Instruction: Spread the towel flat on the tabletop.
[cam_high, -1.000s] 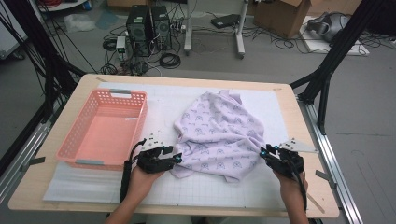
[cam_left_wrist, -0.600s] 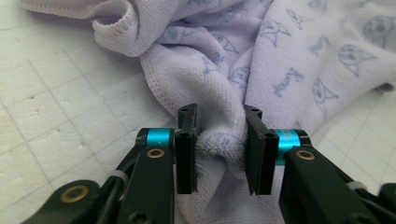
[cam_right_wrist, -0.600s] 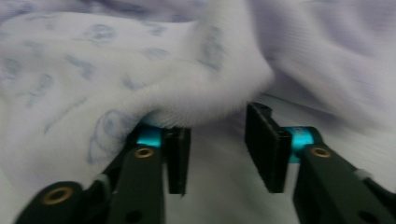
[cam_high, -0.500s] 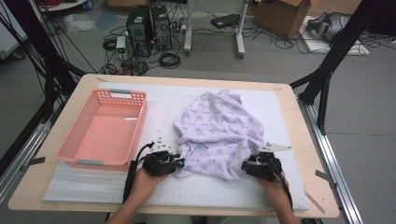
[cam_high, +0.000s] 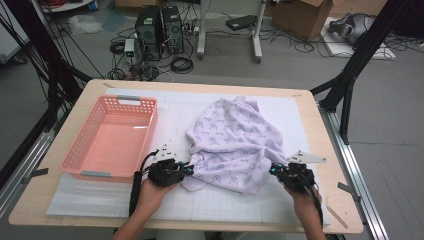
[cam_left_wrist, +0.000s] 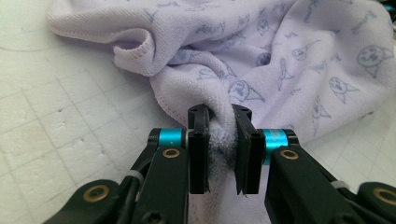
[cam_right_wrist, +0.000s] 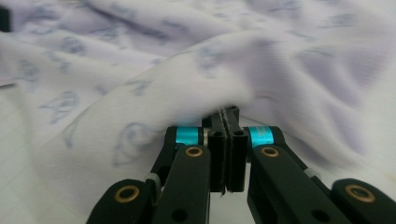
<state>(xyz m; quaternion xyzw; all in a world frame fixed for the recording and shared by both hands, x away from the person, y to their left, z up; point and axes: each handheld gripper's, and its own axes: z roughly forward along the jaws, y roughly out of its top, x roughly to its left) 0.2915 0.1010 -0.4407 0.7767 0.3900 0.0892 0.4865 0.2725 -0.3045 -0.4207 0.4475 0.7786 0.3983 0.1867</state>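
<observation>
A lilac cloth (cam_high: 235, 145) with a small blue print lies crumpled on the white grid mat (cam_high: 165, 115). My left gripper (cam_high: 189, 169) is at its near left edge. In the left gripper view the jaws have just been closing, and the left gripper (cam_left_wrist: 219, 112) is shut on a bunched fold of the cloth (cam_left_wrist: 289, 56). My right gripper (cam_high: 274, 170) is at the cloth's near right edge. Its jaws have just closed too; in the right gripper view the right gripper (cam_right_wrist: 223, 112) stands shut with a thin hem pinched between the pads, and the cloth (cam_right_wrist: 233, 60) drapes over the tips.
An empty pink plastic basket (cam_high: 75, 145) stands on the left of the mat, close to my left hand. The wooden table (cam_high: 200, 85) ends shortly beyond my right hand. Computers, cables and boxes lie on the floor behind.
My right gripper has moved in from the right to the cloth's near right edge and shut on it. My left hand has stayed in place at the left edge.
</observation>
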